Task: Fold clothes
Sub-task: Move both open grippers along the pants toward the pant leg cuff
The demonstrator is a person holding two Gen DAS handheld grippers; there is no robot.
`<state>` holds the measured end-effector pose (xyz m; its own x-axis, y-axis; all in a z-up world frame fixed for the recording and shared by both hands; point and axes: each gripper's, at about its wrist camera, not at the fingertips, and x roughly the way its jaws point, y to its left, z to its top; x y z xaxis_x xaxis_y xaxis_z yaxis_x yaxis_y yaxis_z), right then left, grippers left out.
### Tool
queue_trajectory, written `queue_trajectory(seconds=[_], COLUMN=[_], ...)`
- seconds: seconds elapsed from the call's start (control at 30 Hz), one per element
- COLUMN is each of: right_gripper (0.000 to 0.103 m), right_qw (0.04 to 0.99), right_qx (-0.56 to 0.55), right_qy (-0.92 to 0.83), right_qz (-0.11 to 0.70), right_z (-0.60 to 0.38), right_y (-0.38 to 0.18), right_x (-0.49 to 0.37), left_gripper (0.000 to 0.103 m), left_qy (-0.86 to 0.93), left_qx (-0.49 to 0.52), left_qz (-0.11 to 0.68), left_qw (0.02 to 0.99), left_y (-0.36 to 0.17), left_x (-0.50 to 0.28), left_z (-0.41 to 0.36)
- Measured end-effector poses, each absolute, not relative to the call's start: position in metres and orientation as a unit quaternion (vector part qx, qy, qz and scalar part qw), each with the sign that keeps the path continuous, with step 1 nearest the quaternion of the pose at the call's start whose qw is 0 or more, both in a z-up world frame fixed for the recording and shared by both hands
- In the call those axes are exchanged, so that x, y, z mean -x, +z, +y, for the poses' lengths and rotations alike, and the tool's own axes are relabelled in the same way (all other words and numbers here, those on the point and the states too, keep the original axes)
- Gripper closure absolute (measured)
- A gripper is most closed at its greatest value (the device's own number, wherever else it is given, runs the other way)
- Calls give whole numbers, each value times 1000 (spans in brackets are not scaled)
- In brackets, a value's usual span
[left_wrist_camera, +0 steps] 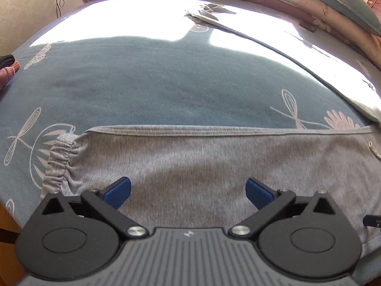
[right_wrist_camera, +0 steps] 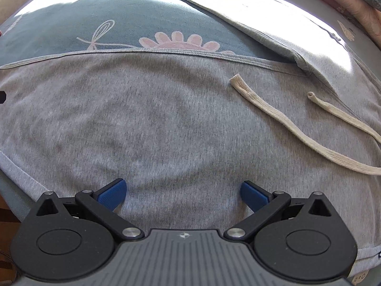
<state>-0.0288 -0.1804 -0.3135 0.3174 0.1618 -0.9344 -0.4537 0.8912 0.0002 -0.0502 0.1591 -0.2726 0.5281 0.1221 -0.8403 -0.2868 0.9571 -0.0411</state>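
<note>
Left claw [left_wrist_camera: 188, 191]: held wide open, empty, over grey trousers [left_wrist_camera: 214, 166].
Right claw [right_wrist_camera: 183, 194]: wide open, empty.
Bed [left_wrist_camera: 142, 83]: trousers spread flat.

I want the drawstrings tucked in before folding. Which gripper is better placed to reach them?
Probably the right gripper: both cream drawstrings lie on the grey garment just ahead of its open jaws. The left wrist view shows only a cord tip.

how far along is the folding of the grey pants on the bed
Early. Done: the grey pants lie spread flat on the blue bedsheet, one leg angled away, the drawstring loose on top. In hand: nothing; the left hand-held gripper and right hand-held gripper are both open over the fabric. Left: no finished fold shows, so the folding itself remains.
</note>
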Motion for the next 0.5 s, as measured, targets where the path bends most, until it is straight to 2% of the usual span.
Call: queue_trajectory(seconds=[0.2,0.4,0.5], right_gripper=[0,0,0], right_qw=[791,793,795], right_qx=[136,133,131], right_qy=[188,191,191], right_qz=[567,563,560], right_z=[-179,-181,-181], right_y=[-318,-317,-316], right_x=[26,27,27], left_gripper=[1,1,1], left_qy=[136,176,149], left_qx=[93,69,72], left_qz=[491,485,483], left_qw=[855,854,860], left_y=[-295,-280,-265], left_x=[33,35,31], left_z=[180,187,164])
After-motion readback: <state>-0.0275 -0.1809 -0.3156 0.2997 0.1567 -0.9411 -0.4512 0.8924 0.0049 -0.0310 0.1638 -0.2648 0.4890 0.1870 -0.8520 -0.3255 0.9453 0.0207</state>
